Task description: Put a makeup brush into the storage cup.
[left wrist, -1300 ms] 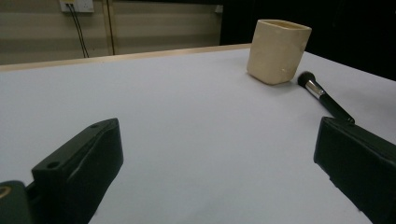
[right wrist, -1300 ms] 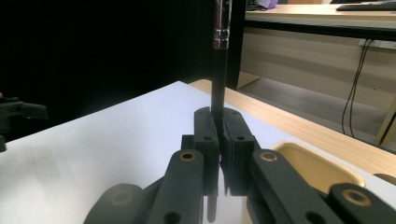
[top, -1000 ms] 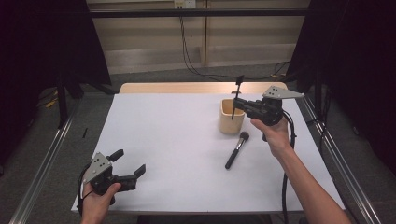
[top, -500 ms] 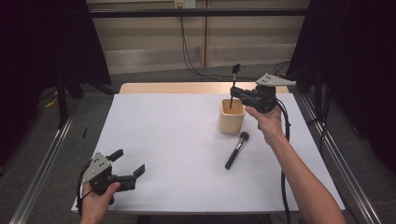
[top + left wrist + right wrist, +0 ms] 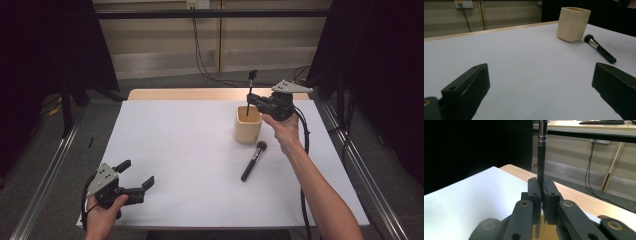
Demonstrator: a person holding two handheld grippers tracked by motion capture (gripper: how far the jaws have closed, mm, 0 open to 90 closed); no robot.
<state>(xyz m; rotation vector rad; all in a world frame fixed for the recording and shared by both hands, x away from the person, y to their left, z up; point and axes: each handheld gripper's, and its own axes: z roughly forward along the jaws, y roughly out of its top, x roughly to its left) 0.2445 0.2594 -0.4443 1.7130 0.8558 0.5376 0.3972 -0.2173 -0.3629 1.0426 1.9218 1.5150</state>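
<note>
1. White sheeting is covering the table (image 5: pixel 180 150), with a strip of bare wood being left exposed along its far edge; dark curtains are hanging at both sides, and cables are running down the pale wall behind.
2. No brand, label or writing is being shown legibly on any object.
3. A slim brush (image 5: pixel 249 92) is being gripped by the right gripper (image 5: pixel 257 102), its jaws clenched tight on the black handle, as is seen plainly in the right gripper view (image 5: pixel 541 195).
4. That slim brush is being held upright, bristles uppermost, with its lower end being positioned over the mouth of the cream cup (image 5: pixel 248 125); whether the end is touching the cup cannot be told.
5. The cream cup is being left standing on the right half of the table, toward the far edge.
6. A second, fuller brush (image 5: pixel 253 160) is lying flat just in front of the cup, apart from it.
7. The left gripper (image 5: pixel 134 181) is being held at the near left corner, its jaws spread wide and grasping nothing.
</note>
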